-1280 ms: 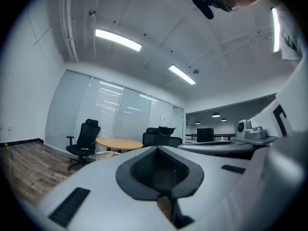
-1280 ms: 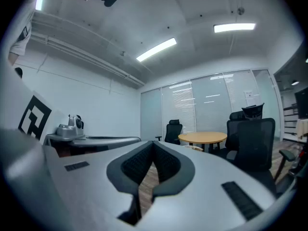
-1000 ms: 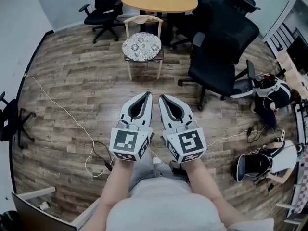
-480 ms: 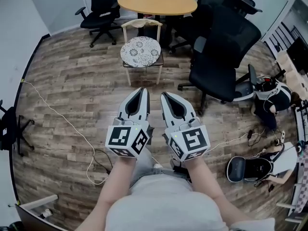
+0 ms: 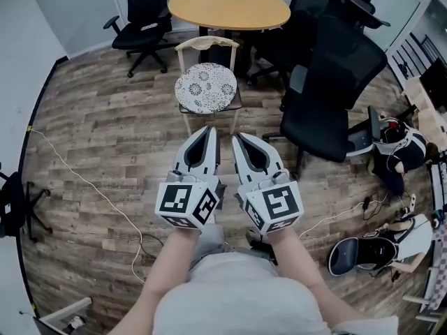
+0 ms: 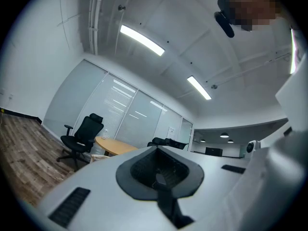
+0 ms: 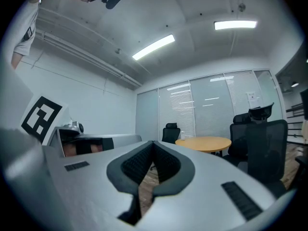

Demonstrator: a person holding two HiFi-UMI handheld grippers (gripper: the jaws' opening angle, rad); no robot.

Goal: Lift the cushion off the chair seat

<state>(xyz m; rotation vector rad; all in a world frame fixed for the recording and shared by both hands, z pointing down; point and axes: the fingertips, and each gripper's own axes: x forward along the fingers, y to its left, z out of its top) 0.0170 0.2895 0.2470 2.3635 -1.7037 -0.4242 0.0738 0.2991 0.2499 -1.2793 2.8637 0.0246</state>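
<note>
Two tools fill the foreground: my left hand-held gripper and my right hand-held gripper hang side by side above the plank floor, each with its jaws pressed together on nothing. Ahead of their tips, apart from both, the round patterned cushion lies flat on the seat of a pale wooden chair, beside a black office chair.
</note>
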